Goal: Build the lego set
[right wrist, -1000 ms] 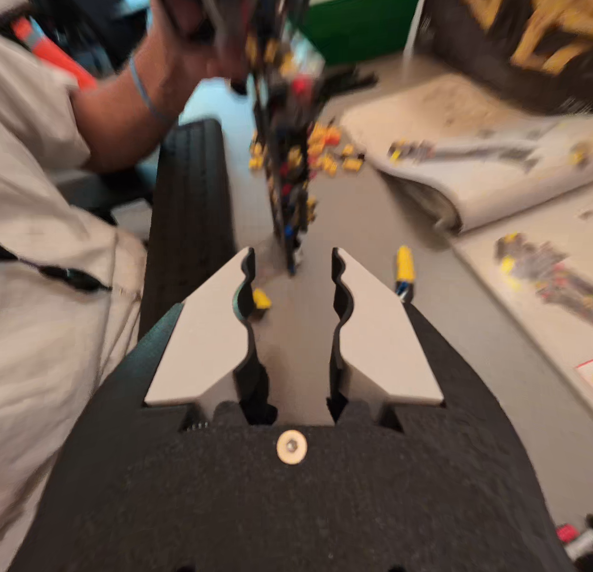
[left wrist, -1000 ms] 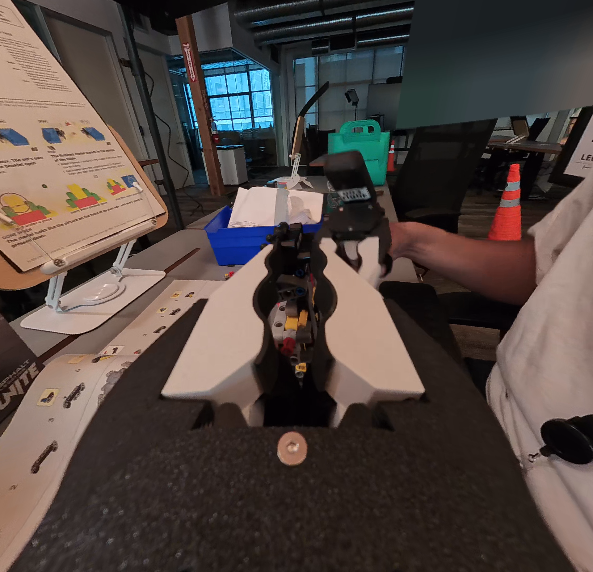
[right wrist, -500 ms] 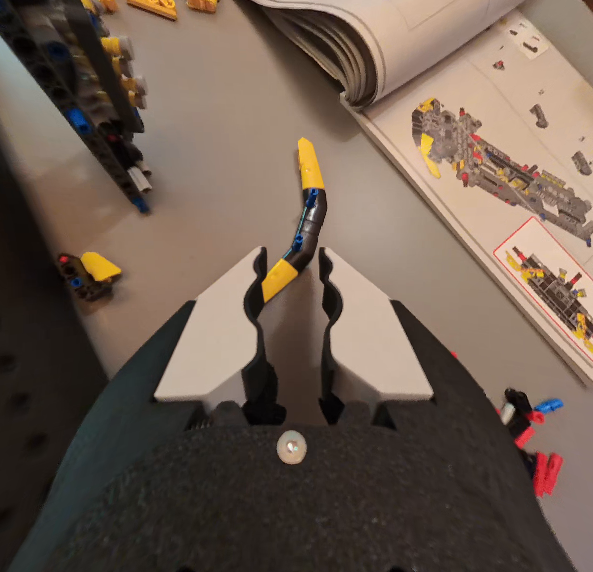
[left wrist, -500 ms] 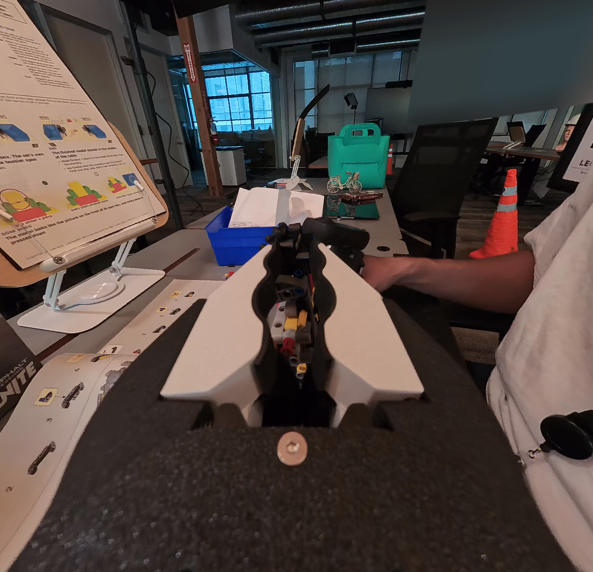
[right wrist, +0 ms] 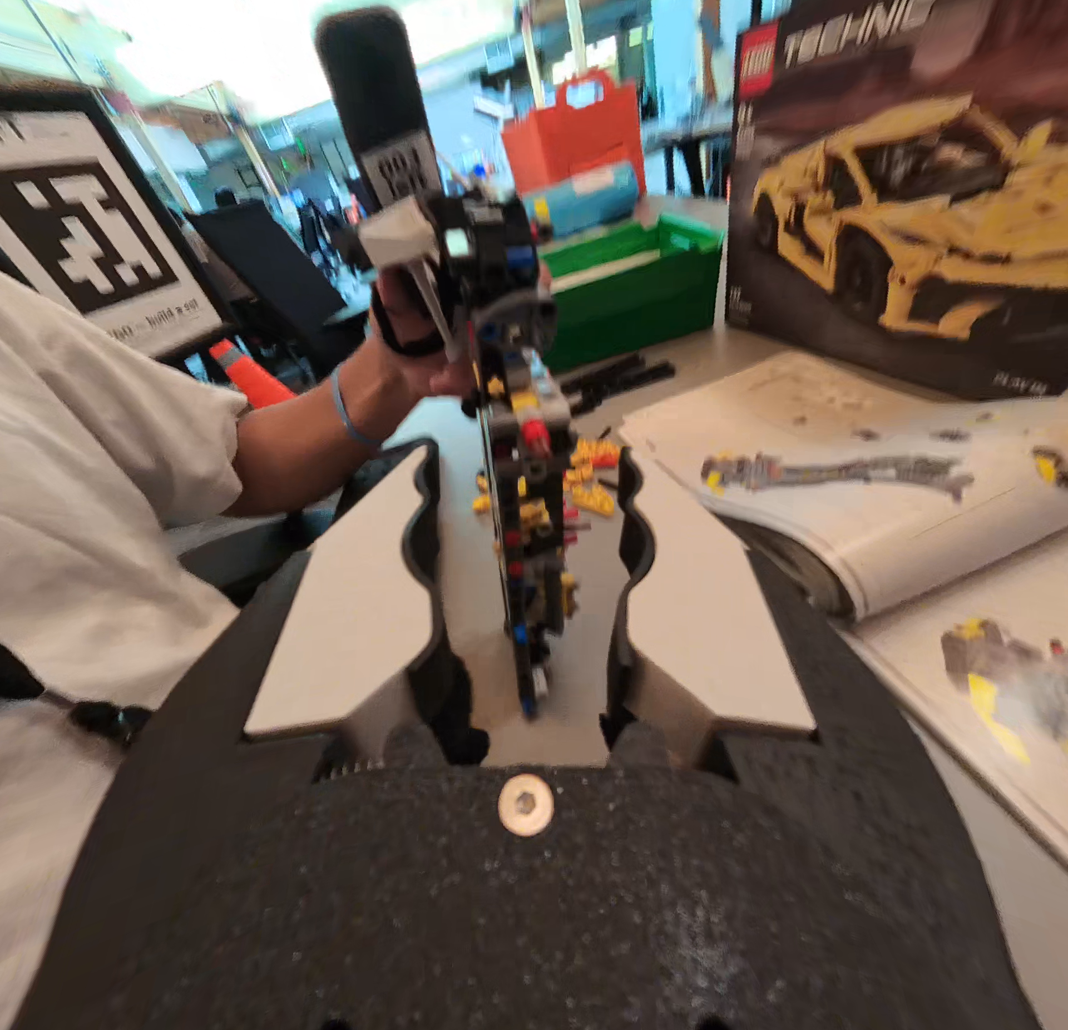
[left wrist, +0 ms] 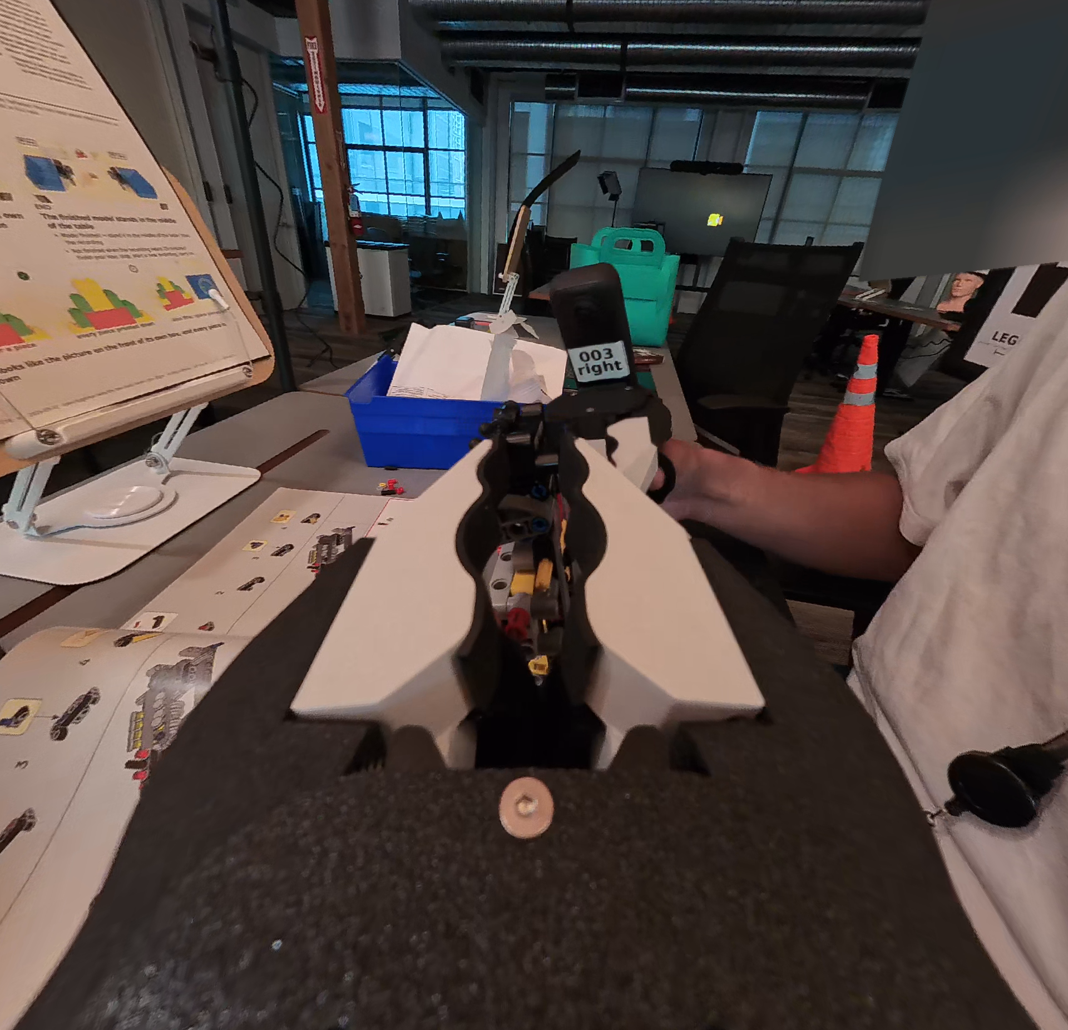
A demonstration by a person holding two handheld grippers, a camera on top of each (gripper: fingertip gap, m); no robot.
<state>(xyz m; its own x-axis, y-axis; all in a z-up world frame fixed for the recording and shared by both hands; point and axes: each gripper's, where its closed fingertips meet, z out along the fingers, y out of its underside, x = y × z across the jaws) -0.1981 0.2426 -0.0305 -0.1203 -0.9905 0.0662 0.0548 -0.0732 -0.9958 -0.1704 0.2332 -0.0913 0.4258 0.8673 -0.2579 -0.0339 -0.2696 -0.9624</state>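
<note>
Gripping the long black-and-yellow lego chassis assembly (left wrist: 529, 574) at frame centre, the left gripper (left wrist: 529, 540) holds it upright. The right gripper (right wrist: 526, 569) is spread wide and empty around its lower end (right wrist: 529, 569). Judged mid-assembly; next requires closing squarely without dislodging pieces.

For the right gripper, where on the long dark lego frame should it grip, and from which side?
Best guess: its free lower end. The long dark lego frame hangs edge-on between the open right gripper, the left gripper clamping its top. Close across its narrow faces, from the front.
</note>
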